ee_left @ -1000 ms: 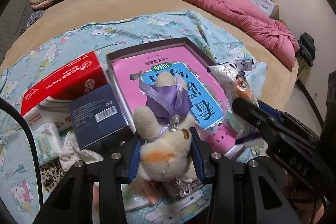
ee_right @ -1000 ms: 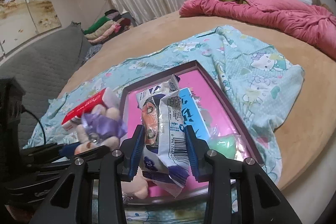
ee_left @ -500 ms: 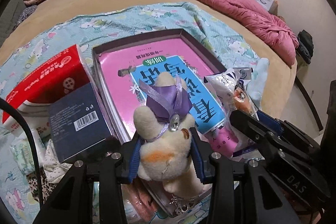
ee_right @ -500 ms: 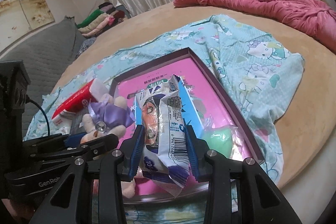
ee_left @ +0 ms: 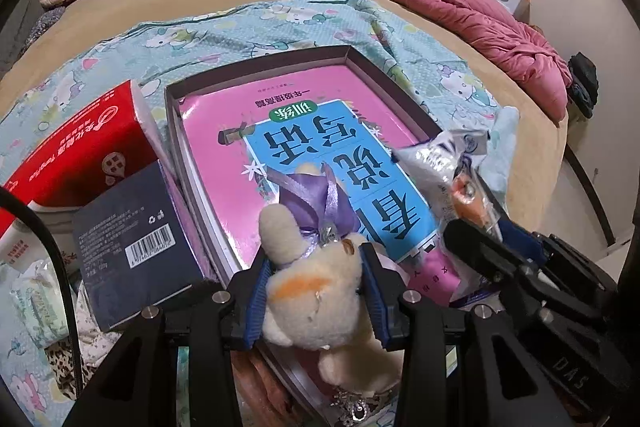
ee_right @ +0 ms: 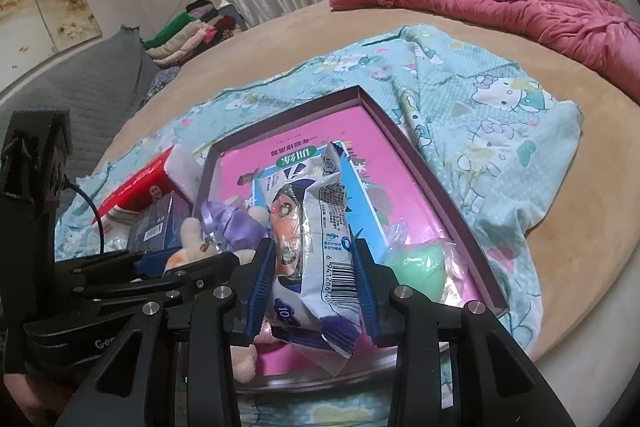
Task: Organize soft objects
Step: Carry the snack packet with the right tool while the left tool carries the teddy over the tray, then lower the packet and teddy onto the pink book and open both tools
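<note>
The left claw [ee_left: 316, 291] is closed on a cream plush toy with a purple satin bow [ee_left: 316, 291], held over the near edge of the shallow dark-rimmed box [ee_left: 256, 71] ahead of it. Just to its right, the right claw [ee_right: 314, 283] pinches a crinkly white-and-blue plastic packet [ee_right: 320, 227] above the pink-and-blue book [ee_right: 400, 163] lying in that box.

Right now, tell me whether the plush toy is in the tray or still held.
Held. The left gripper pads press both sides of the plush toy, which hangs over the tray's near edge.
</note>
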